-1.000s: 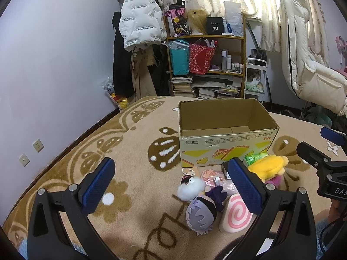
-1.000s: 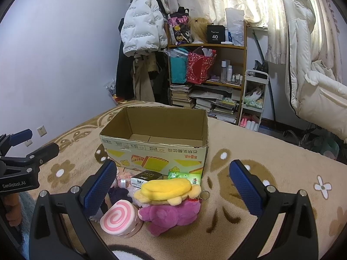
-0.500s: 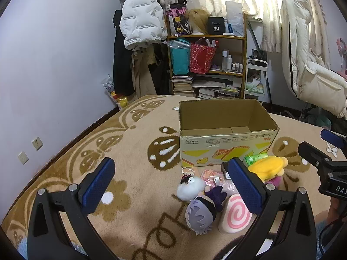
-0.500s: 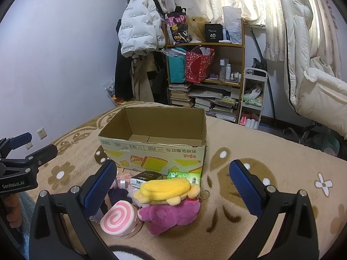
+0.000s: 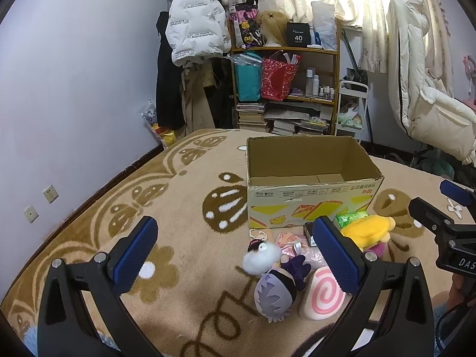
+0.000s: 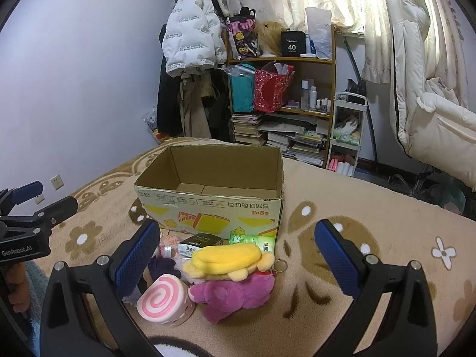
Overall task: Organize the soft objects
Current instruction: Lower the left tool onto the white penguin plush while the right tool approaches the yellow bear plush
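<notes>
Carpet (image 5: 184, 208) fills the left, bare under the left gripper (image 5: 235, 255), whose jaws stand wide apart and hold nothing. Further right, a white puffball (image 5: 261, 257) touches a grey-haired doll (image 5: 275, 294), then a pink swirl cushion (image 6: 163, 303) and a purple plush with a yellow hat (image 6: 235, 279), all heaped just before the empty cardboard box (image 6: 214, 205). The right gripper (image 6: 238, 255), likewise spread and empty, hovers above the heap. Small packets, possibly not soft, lie between toys and box; a careless pinch could drag one along.
</notes>
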Tool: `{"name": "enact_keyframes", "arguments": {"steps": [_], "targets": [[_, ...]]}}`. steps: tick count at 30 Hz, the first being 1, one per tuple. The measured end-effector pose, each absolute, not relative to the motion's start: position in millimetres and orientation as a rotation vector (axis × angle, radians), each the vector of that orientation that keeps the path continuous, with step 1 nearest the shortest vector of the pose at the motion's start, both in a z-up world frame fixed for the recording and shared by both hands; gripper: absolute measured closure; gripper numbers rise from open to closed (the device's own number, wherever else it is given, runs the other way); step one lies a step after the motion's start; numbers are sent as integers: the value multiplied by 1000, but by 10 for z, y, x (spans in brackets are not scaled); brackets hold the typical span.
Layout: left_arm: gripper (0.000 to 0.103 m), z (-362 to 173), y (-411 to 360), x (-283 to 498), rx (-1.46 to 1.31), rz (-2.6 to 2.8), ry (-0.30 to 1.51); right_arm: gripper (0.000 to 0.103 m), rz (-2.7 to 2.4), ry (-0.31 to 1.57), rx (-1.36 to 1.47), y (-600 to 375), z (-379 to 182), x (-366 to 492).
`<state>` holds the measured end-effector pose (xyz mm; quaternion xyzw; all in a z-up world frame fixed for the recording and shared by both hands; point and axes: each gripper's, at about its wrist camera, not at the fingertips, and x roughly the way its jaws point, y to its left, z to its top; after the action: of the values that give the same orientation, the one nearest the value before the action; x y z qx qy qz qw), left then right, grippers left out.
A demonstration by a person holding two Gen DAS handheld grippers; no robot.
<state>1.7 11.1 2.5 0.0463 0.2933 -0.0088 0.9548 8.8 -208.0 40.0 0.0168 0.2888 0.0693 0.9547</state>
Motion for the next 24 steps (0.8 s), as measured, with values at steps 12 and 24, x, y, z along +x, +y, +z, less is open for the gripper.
{"name": "enact_keyframes", "arguments": {"steps": [12, 24], "targets": [[0, -93, 85, 185, 75, -50, 699, 0, 133, 671, 122, -2234, 214, 247], [0, -469, 52, 554, 76, -73, 895, 0, 168, 750, 154, -2154, 118, 577]]}}
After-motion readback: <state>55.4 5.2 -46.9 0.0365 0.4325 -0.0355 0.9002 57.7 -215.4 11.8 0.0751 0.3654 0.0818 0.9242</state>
